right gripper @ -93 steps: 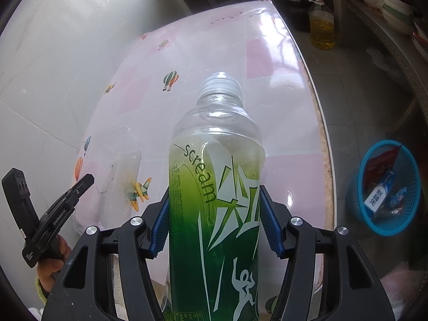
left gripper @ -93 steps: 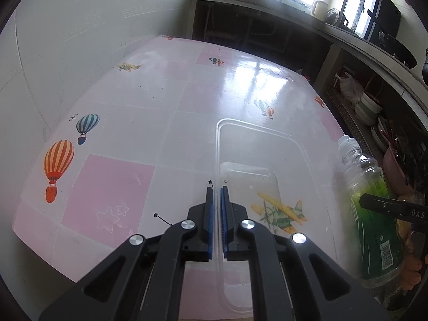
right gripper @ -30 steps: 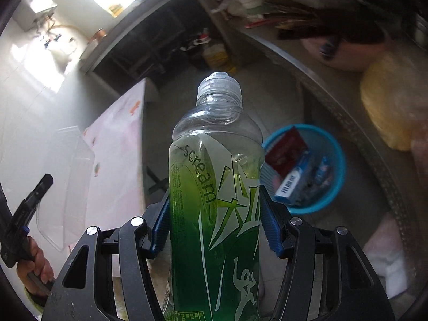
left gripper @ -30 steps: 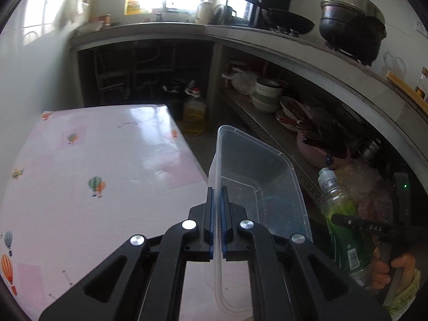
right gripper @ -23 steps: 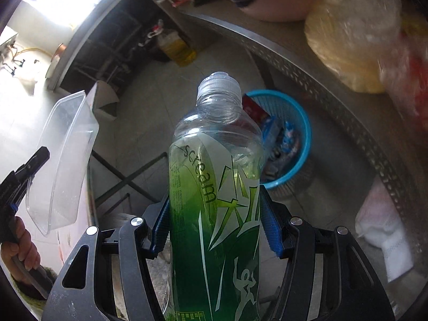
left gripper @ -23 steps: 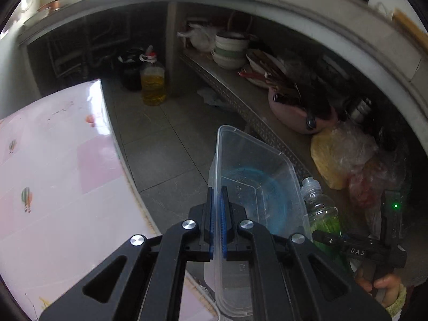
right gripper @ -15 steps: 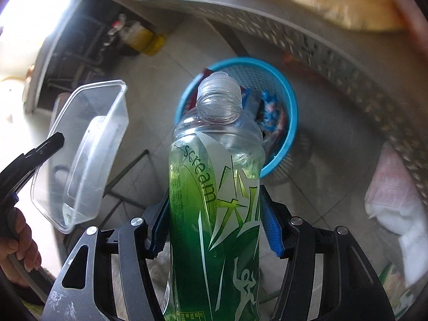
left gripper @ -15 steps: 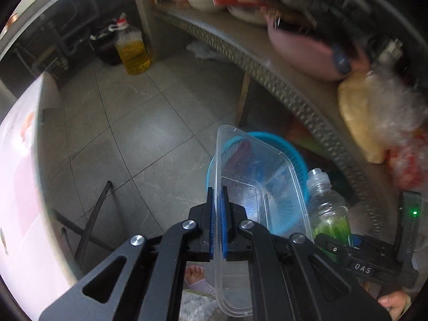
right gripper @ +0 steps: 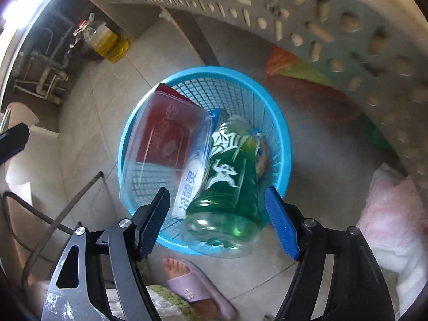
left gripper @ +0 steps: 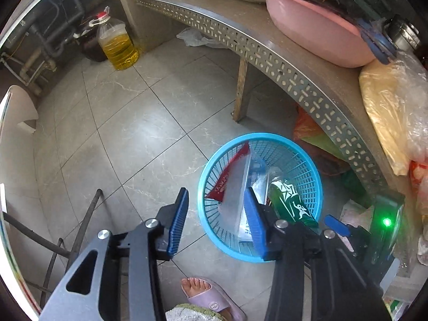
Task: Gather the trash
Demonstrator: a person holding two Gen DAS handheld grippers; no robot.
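Left wrist view is looking down on a grey tiled floor (left gripper: 139, 133) beside a perforated metal shelf (left gripper: 267, 56) bearing a pink basin (left gripper: 315, 26). An oil jug (left gripper: 117, 45) is standing by the wall. Both claws are opening, nothing between them: left claw (left gripper: 216, 220), right claw (right gripper: 216, 216). The bottle (right gripper: 227, 187) and clear tub (right gripper: 160, 149) are lying in the blue basket (right gripper: 283, 133), among wrappers with Chinese writing.

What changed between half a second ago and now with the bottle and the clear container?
Both were let go. The left gripper is opening, and the clear container has dropped into the blue basket. The right gripper is opening, and the green bottle falls neck first. The basket stayed put.
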